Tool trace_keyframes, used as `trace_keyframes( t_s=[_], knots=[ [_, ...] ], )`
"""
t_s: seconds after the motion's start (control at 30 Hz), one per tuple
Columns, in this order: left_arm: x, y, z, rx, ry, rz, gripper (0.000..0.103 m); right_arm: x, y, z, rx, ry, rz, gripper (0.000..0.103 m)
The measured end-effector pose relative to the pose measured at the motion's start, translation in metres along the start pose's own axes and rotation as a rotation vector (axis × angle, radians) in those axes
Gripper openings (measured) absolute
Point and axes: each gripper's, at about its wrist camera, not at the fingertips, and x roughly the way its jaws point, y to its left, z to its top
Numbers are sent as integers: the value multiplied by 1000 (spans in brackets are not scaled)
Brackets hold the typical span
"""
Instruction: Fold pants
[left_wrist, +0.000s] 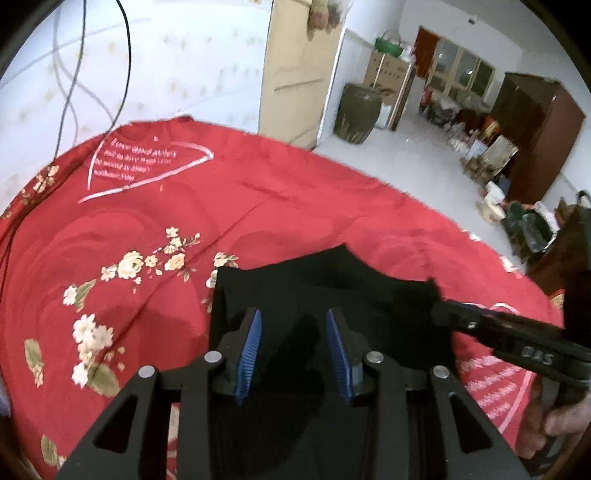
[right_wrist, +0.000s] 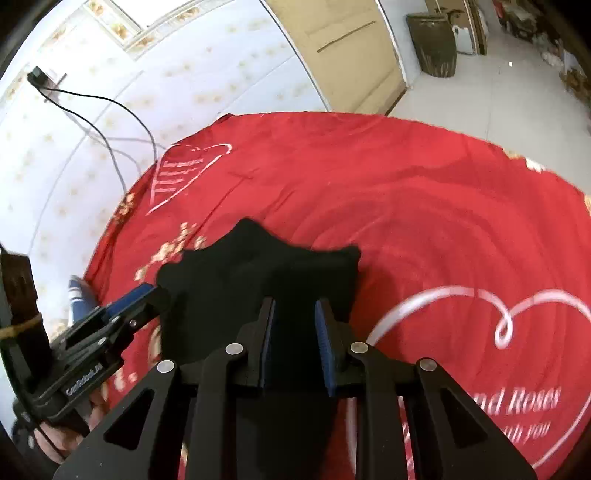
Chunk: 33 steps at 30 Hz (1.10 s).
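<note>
Black pants (left_wrist: 325, 291) are lying bunched on the red bedspread (left_wrist: 155, 221). Left gripper (left_wrist: 293, 325) is hovering with jaws spread above them; right gripper (right_wrist: 293, 314) is likewise parted, with the cloth beneath and just ahead.

Pants (left_wrist: 325, 291) lie on the bedspread (left_wrist: 295, 206), apparently bunched, between both hand-held grippers.

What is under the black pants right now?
The black pants lie on the red bedspread, which shows all around them with its flowers and white heart prints. What lies beneath the fabric itself is covered, so nothing more can be told.
</note>
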Motion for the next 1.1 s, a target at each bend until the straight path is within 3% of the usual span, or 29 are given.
trace_keyframes(
  t_s=[0.1,0.2,0.43,0.67,0.83,0.9,1.0,1.1],
  knots=[
    [22,10,-5,-14,36,6,43,20,1,5,-27,9,-21,21],
    [21,7,-13,21,0,16,44,31,0,8,-53,1,-32,20],
    [-7,12,-17,3,6,3,44,3,0,2,-32,-23,-45,21],
    [-65,5,-61,29,-27,-39,44,-36,22,-56,-57,11,-38,21],
    [-62,4,-100,-6,47,-49,44,-31,30,-101,-87,92,-84,22],
    [-57,3,-109,1,51,-21,45,-29,28,-104,-96,91,-108,23],
    [-57,5,-108,-19,63,-29,45,-19,20,-102,-73,122,-126,38],
    [-73,8,-107,-36,42,-30,44,-32,21,-103,-49,103,-109,38]
  ],
)
